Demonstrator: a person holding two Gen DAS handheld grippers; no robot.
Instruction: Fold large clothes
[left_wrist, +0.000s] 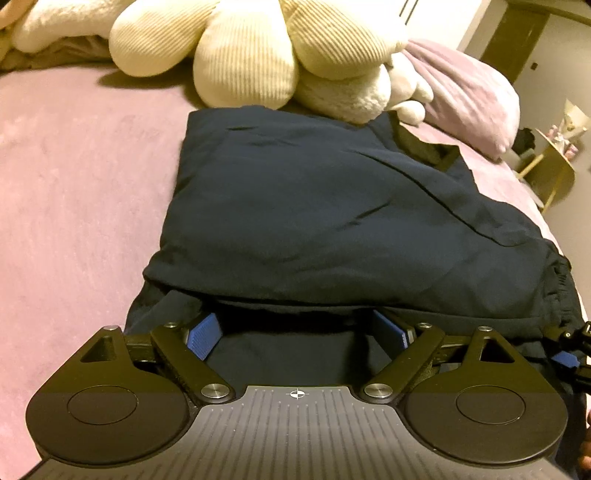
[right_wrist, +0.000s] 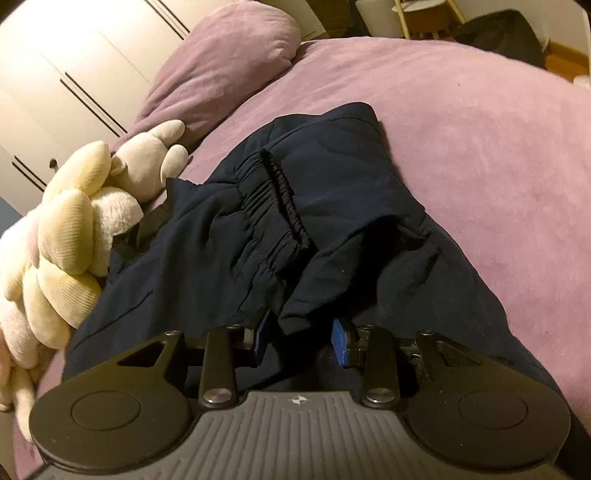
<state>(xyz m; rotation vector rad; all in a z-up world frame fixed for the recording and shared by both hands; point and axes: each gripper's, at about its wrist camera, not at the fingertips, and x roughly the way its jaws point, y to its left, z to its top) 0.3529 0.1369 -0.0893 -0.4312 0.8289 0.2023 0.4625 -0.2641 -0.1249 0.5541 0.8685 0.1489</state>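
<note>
Claw tips vanish under folded navy trousers, seemingly spread.

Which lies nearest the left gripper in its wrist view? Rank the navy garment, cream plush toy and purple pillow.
From the left gripper:
1. Navy garment, right at the fingertips.
2. Cream plush toy, beyond the garment's far edge.
3. Purple pillow, far right.
</note>
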